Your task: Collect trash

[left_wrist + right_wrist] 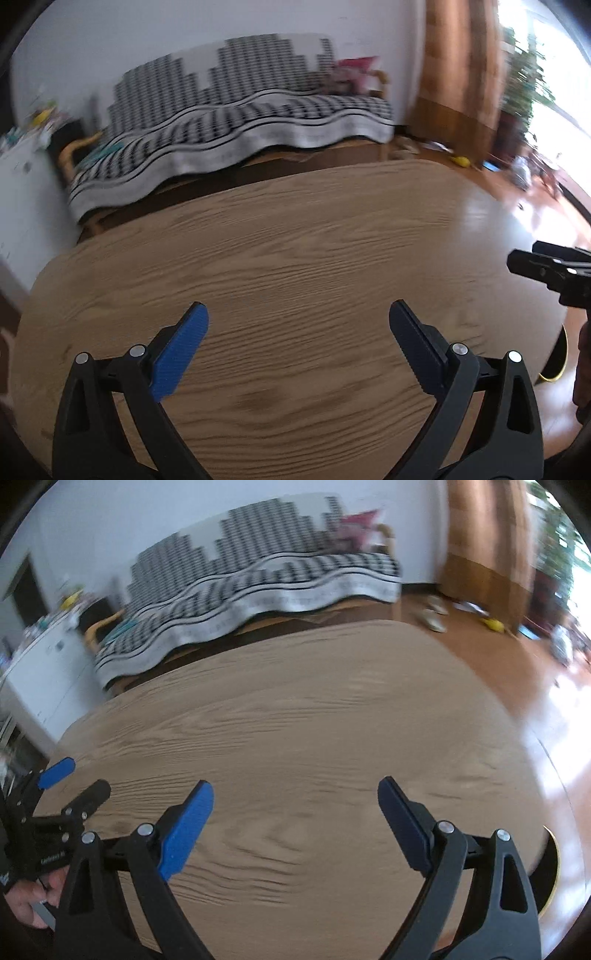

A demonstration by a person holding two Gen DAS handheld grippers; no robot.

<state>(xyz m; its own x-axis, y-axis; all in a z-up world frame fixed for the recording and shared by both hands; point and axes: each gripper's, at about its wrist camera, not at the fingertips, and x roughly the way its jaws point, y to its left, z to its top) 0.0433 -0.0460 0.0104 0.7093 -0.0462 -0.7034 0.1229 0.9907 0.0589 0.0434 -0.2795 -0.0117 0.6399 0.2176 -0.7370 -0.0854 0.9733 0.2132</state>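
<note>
Wooden table (295, 240), checkered sofa (236, 122)

One wooden table (295, 229), one draped sofa (236, 122), two open tools.

No text can be read with any certainty. In the right wrist view, the black body of the left hand-held gripper (68, 781), off to the left of the right hand-held gripper (295, 794), carries a short line of small pale lettering, too blurred and small to make out. No other writing, number or sign is readable in either view.
</note>
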